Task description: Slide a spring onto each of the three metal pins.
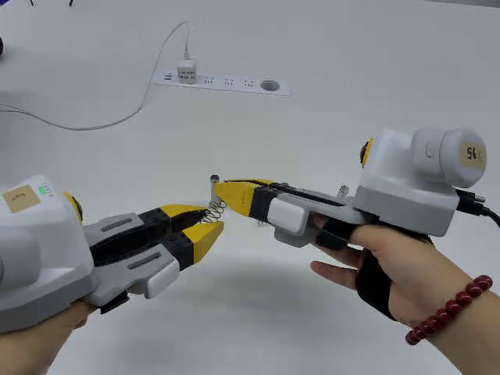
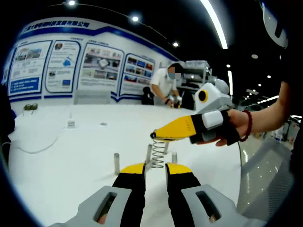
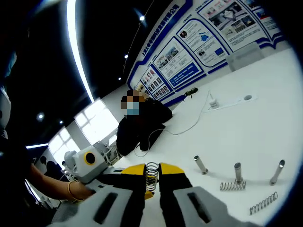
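The left gripper [image 1: 212, 219] reaches in from the lower left of the head view with its yellow-tipped jaws drawn narrow. One end of a spring [image 2: 158, 152] sits between the tips, though whether they actually press on the coil cannot be told (the left gripper view leaves it unclear). The spring is up off the white table [image 1: 351, 47], bridging the two tools, which meet almost tip to tip. Its other end is in the right gripper [image 1: 221, 188], whose jaws are closed on the coil; the right gripper view shows the wire loops pinched between the yellow tips. Beyond the tools in that same view, three metal pins stand in a row on the table with bare shafts: the first pin [image 3: 200, 164], the middle pin [image 3: 237, 171] and the last pin [image 3: 277, 171]. A second spring [image 3: 232, 186] lies flat just at the foot of the middle pin. A third spring [image 3: 263, 202] lies flat a little apart, nearer the camera and below the last pin. At the far side of the table in the head view lies a power strip [image 1: 234, 81] with a white plug in it.
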A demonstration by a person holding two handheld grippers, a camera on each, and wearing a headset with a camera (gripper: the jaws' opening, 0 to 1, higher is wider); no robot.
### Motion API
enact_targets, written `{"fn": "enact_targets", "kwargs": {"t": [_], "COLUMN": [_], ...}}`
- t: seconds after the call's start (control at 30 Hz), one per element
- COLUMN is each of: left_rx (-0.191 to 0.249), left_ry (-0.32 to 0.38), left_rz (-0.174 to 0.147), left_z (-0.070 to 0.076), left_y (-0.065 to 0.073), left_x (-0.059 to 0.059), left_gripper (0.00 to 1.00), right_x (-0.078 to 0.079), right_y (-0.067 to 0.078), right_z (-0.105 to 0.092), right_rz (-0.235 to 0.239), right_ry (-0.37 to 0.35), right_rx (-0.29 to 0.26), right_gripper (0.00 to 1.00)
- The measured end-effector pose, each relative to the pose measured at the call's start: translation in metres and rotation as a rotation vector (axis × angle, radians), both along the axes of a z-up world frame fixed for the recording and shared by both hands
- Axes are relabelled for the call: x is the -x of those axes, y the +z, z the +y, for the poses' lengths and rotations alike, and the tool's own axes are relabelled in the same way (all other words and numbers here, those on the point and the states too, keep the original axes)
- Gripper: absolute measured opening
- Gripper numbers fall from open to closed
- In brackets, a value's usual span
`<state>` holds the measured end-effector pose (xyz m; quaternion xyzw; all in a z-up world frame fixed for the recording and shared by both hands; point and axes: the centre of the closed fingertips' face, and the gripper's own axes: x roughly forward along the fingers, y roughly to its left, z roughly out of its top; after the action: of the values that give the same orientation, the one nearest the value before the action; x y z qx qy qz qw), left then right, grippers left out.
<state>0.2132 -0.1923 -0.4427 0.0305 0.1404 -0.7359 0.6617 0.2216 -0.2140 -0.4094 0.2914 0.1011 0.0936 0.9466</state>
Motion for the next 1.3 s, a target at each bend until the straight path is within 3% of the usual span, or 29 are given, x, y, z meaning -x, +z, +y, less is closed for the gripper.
{"fn": "enact_targets", "kwargs": {"t": [0.03, 0.1, 0.17, 0.23, 0.3, 0.43, 0.7, 0.8, 1.0, 1.3], "left_rx": [-0.031, -0.047, -0.058, -0.078, -0.090, -0.100, -0.130, -0.132, -0.154, -0.193], "left_ry": [-0.003, -0.007, -0.014, 0.000, -0.004, 0.005, 0.025, 0.028, 0.045, 0.057], "left_rz": [-0.013, -0.047, -0.038, -0.071, -0.084, -0.060, -0.077, -0.068, -0.070, -0.067], "left_z": [0.002, 0.003, 0.004, 0.007, 0.009, 0.011, 0.016, 0.016, 0.019, 0.024], "left_y": [-0.006, -0.010, -0.012, -0.017, -0.019, -0.022, -0.026, -0.028, -0.031, -0.038], "left_x": [0.000, 0.000, 0.002, 0.000, 0.002, 0.001, -0.001, -0.001, -0.003, -0.006], "left_gripper": [0.17, 0.21, 0.24, 0.29, 0.34, 0.37, 0.52, 0.56, 0.68, 0.81], "right_x": [-0.001, -0.003, -0.004, -0.006, -0.008, -0.013, -0.024, -0.029, -0.039, -0.053], "right_y": [-0.001, 0.000, 0.002, 0.004, 0.005, 0.008, 0.007, 0.005, -0.007, -0.012], "right_z": [-0.001, -0.004, -0.005, -0.010, -0.015, -0.024, -0.036, -0.039, -0.037, -0.047], "right_rz": [0.002, -0.003, -0.009, -0.015, -0.023, -0.030, -0.040, -0.039, -0.014, -0.011], "right_ry": [-0.002, -0.013, -0.018, -0.033, -0.052, -0.077, -0.122, -0.132, -0.080, -0.100], "right_rx": [0.037, 0.071, 0.097, 0.133, 0.151, 0.199, 0.280, 0.321, 0.474, 0.531], "right_gripper": [0.11, 0.11, 0.11, 0.11, 0.11, 0.11, 0.11, 0.11, 0.11, 0.11]}}
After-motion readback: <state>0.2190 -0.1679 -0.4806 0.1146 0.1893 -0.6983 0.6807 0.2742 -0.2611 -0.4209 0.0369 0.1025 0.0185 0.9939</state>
